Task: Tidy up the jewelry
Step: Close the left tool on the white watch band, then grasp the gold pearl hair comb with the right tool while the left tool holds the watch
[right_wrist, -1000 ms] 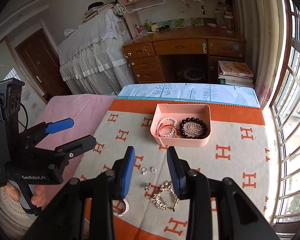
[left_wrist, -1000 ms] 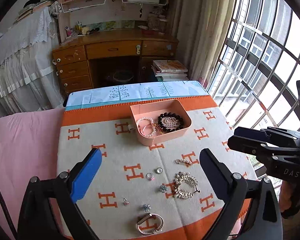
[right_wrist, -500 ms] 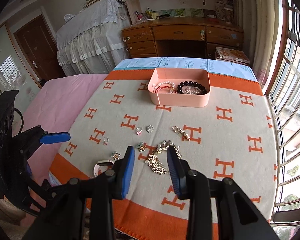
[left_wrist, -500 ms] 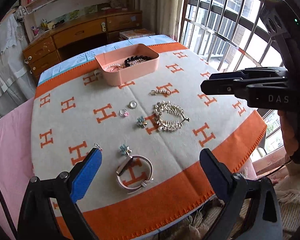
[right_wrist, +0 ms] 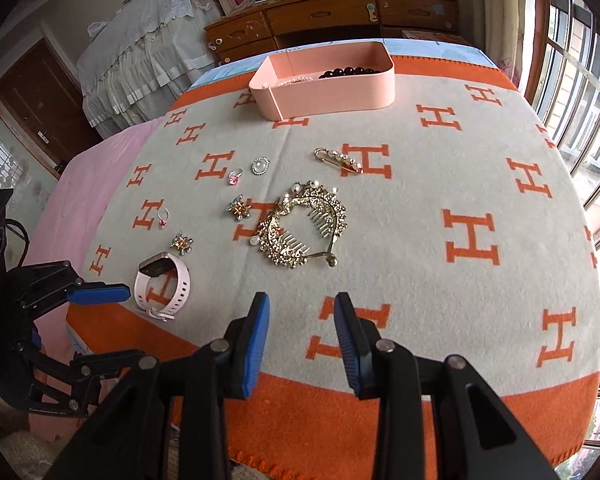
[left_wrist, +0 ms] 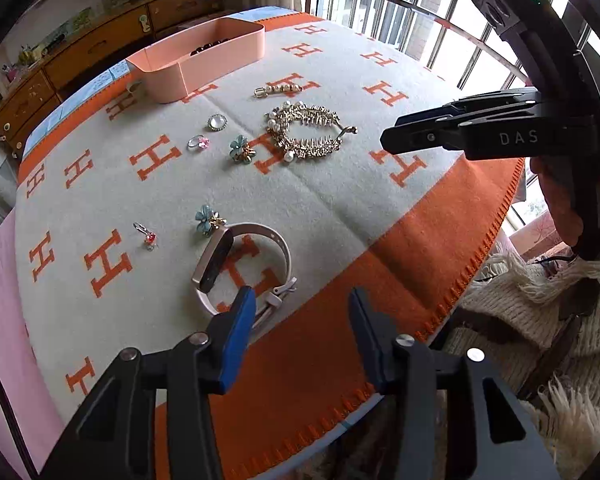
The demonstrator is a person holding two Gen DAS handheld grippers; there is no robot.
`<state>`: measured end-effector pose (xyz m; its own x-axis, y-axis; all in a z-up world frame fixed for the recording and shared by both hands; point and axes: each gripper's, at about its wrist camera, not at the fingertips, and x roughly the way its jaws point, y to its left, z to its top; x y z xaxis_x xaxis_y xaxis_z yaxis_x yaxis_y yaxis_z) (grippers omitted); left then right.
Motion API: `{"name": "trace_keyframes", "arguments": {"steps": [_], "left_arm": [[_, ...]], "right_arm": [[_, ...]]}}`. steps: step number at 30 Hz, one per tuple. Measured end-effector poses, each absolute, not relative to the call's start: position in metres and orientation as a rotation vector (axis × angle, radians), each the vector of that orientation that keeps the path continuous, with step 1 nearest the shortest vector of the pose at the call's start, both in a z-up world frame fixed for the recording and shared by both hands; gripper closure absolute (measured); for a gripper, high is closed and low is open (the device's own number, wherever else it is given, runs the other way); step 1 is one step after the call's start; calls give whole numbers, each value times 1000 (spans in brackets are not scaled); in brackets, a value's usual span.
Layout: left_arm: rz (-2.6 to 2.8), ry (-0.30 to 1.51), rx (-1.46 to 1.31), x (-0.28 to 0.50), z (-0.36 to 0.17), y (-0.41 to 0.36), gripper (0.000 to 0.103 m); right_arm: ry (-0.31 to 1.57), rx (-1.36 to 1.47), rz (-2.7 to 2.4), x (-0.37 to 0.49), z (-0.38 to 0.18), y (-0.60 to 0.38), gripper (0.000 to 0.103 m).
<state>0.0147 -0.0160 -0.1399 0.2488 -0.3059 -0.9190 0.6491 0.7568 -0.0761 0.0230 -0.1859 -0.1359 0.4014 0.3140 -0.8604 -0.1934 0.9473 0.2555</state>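
While both hands are dropping toward the blanket's near edge, I'm closing the left gripper, empty, beside the watch; right gripper part-open, empty; tray at far edge.

Daylight is pouring in through the barred window to the right of both grippers, blowing the panes out to near white and leaving the blanket ahead evenly bright with only faint shadows. Fisheye distortion is bending the window bars and blanket edges, and black vignetting is eating the corners. The jewelry ahead is staying sharp, with no motion blur showing.
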Motion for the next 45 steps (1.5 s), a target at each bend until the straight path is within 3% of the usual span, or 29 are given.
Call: {"name": "trace_keyframes", "arguments": {"steps": [2,10,14,21,26,36,45], "left_arm": [[-676,1175,365,19,-146,-17,72],[-670,1201,427,30,-154,-23,73],[-649,1239,478,33,-163,-24,83],[-620,1286,419,47,-167,-16,89],[-554,1332,285,59,-167,-6,95],[-364,1271,-39,83,-155,22,96],[-342,1218,-277,85,-150,51,96]], "right_arm": [[1111,120,327,23,-139,-185,69],[1132,154,351,25,-150,-188,69],[1136,155,362,25,-153,-188,69],[1145,171,379,25,-158,-190,69],[1150,184,385,26,-160,-191,69],[1150,155,384,41,-154,-183,69],[1263,351,334,93,-156,-177,69]]}}
